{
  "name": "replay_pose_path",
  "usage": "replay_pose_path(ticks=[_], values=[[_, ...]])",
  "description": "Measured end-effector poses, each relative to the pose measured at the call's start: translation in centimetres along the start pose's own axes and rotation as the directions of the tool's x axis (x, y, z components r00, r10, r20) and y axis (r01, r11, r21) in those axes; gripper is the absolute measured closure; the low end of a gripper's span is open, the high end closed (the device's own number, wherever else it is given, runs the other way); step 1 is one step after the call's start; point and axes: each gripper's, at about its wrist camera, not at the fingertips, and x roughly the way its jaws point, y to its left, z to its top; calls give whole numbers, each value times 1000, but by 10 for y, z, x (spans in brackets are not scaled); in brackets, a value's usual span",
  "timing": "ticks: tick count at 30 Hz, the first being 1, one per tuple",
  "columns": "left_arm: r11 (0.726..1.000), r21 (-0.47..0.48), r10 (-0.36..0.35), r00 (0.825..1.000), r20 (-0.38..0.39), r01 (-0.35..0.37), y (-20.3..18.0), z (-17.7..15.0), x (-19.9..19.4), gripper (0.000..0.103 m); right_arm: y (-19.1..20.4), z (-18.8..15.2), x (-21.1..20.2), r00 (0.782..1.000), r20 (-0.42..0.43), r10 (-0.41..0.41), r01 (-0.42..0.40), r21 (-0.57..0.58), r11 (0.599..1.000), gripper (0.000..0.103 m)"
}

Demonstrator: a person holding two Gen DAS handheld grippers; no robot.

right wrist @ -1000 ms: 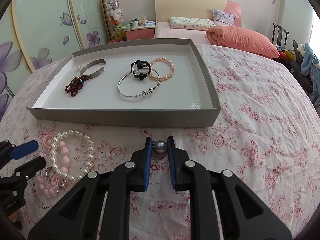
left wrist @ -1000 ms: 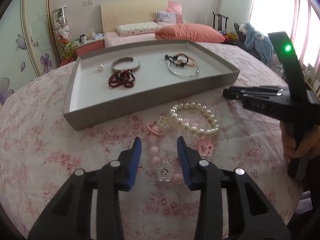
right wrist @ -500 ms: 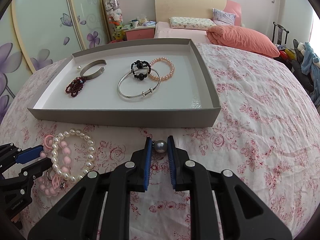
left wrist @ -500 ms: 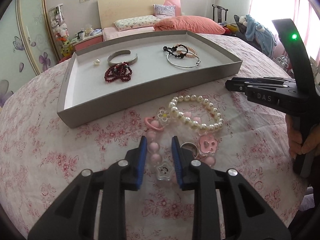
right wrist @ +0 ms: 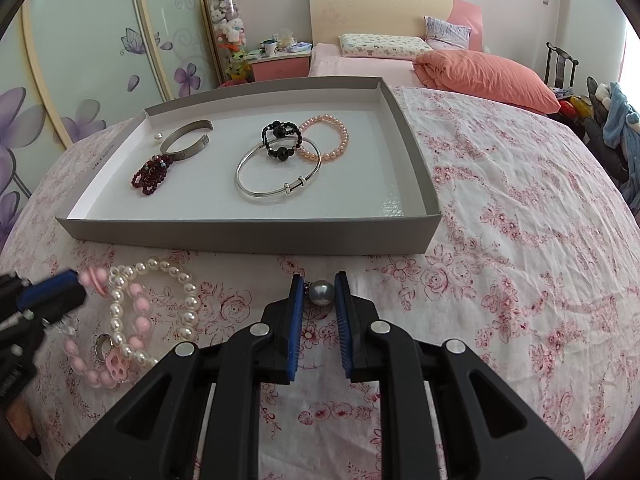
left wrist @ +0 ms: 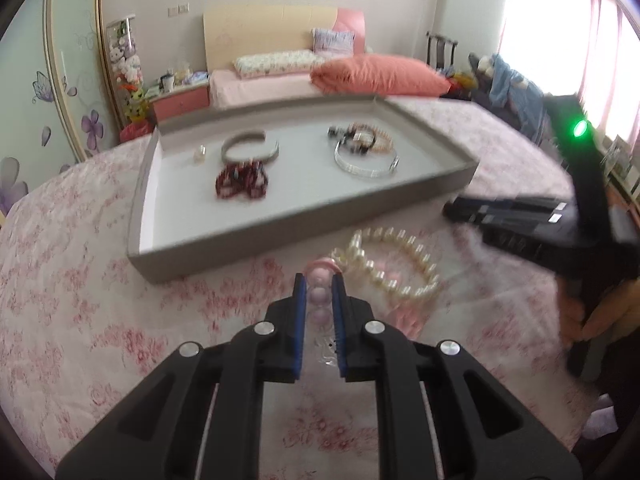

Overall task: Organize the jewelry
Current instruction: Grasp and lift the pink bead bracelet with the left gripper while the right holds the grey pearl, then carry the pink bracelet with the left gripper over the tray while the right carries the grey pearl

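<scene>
A: Left claw is clenched on the pink bead bracelet, which is tangled with the white pearl bracelet on the bed. Lift slowly so the two part.

B: Right claw?

A: Pinching the grey pearl earring, just short of the tray. Inside: five bracelets and bangles, one small pearl

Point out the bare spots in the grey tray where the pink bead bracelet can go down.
In the grey tray, the near strip in front of the silver bangle is bare, as is the right side by the wall. The far left is crowded: dark red beads, silver cuff, loose pearl.
</scene>
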Motion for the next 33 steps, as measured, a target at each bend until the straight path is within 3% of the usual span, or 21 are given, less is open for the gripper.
replay_pose_path(ticks=[6, 17, 26, 33], values=[[998, -10, -54, 994, 93, 55, -5, 11, -20, 90, 0, 0, 0, 1000, 0, 0, 0, 0, 1000, 86], [992, -65, -92, 978, 185, 105, 1, 20, -38, 90, 0, 0, 0, 1000, 0, -2, 2, -2, 1000, 86], [983, -154, -59, 971, 233, 97, 18, 19, -47, 90, 0, -1, -2, 1000, 6, 0, 0, -1, 1000, 86], [980, -193, 11, 966, 258, 40, 30, 16, -56, 90, 6, -2, -15, 997, 76, -13, 15, -25, 1000, 86]])
